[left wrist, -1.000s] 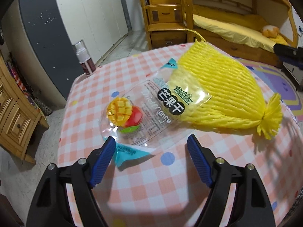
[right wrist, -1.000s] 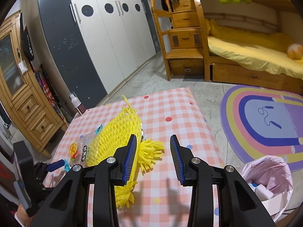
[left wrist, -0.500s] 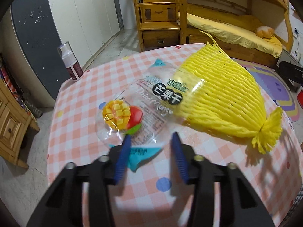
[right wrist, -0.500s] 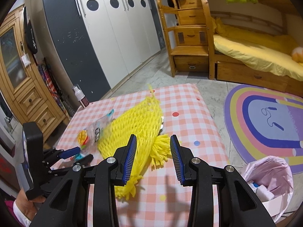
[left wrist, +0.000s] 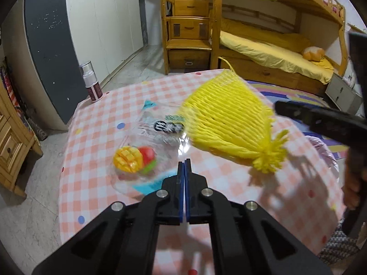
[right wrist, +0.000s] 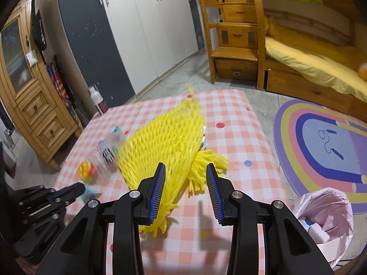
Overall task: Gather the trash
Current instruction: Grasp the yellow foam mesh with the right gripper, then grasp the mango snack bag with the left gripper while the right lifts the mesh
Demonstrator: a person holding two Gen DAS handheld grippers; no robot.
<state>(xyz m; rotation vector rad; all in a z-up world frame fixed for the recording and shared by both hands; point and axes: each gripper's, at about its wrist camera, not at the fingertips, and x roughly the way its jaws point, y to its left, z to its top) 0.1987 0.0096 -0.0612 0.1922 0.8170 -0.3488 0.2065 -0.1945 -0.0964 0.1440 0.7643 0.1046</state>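
A clear dried-mango wrapper with a mango picture and a teal edge lies on the pink checked table. My left gripper is shut on the wrapper's near teal edge and lifts it; the wrapper also shows in the right wrist view. A yellow foam fruit net lies beside it, partly over the wrapper's far end. My right gripper is open and empty, just above the net's fringed end.
A pink-lined trash bin with some trash in it stands on the floor right of the table. A small bottle stands at the table's far left corner. A wooden bunk bed, a rug and cupboards surround the table.
My left gripper closed from wide open onto the wrapper's teal edge and raised it. The right gripper stayed open and came nearer the net.
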